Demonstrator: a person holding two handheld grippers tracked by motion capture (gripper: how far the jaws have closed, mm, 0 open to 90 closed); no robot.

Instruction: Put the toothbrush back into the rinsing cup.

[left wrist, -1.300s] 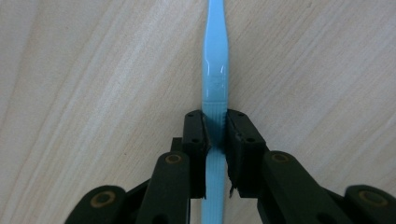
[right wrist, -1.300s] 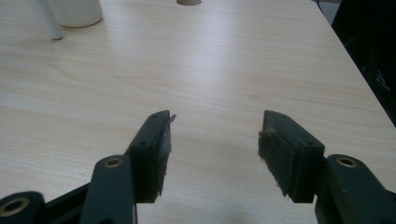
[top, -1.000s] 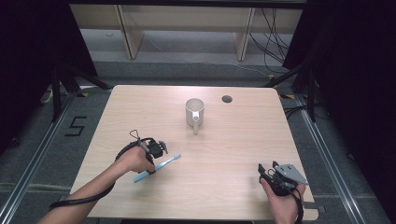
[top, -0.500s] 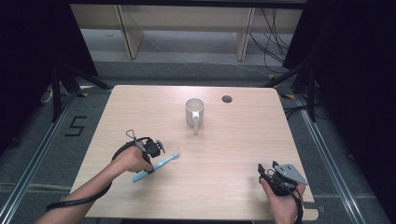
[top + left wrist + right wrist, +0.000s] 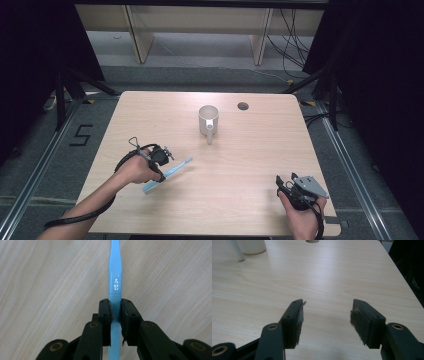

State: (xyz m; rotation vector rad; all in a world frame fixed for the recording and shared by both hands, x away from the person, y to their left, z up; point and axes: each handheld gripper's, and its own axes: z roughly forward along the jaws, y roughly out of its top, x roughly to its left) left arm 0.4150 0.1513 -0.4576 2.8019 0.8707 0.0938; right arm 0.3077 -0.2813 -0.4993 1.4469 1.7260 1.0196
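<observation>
The left gripper (image 5: 115, 312) pinches a blue toothbrush (image 5: 114, 277) by its handle, low over the table (image 5: 240, 200). The right gripper (image 5: 326, 315), spread and holding nothing, waits apart. Pickup looks done; the mug (image 5: 208, 120) beyond probably receives it.

The right gripper (image 5: 325, 320) hangs low over the pale wooden worktop (image 5: 332, 277), its two black fingers (image 5: 292, 322) spread apart with nothing between them. Far off stand a white mug (image 5: 252, 246) and a round hole (image 5: 312, 241).
</observation>
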